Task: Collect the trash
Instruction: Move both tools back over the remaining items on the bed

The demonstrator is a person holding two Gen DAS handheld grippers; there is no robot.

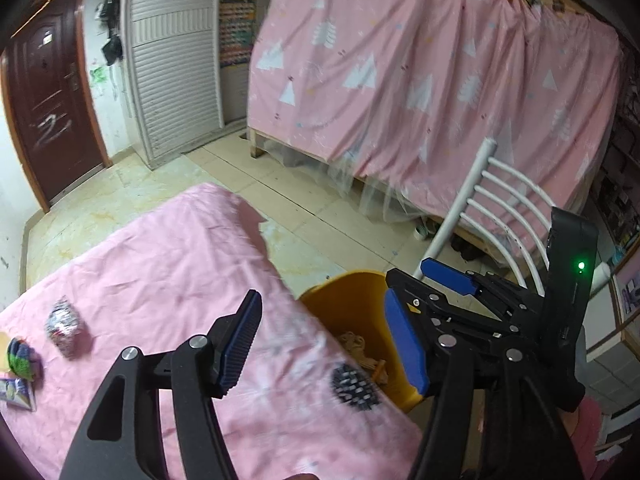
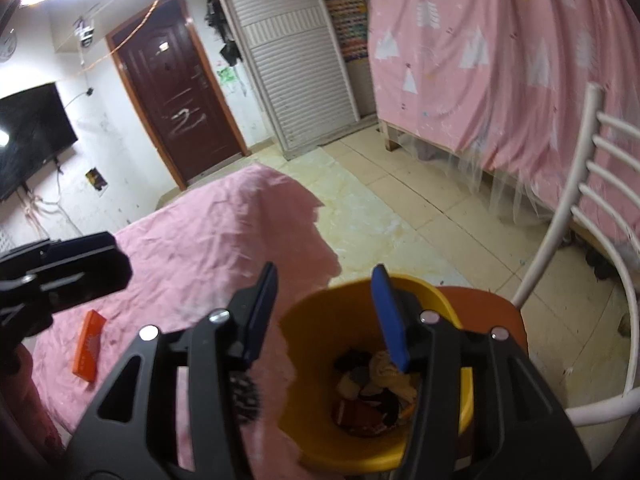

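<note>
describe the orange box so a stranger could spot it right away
Start at the pink cloth covering the table. The orange box lies flat on it, towards the left in the right wrist view. It is the only flat, bright orange rectangle on the cloth, well apart from the yellow bin.

Dark patterned scrap (image 1: 356,388) — blurred; packet (image 1: 18,394) — cut by frame edge.

Two wrist fisheyes, both facing the door

Left looks across the pink table (image 1: 160,264); right, seemingly closer, looks down into the shared yellow bin (image 2: 316,320).
</note>
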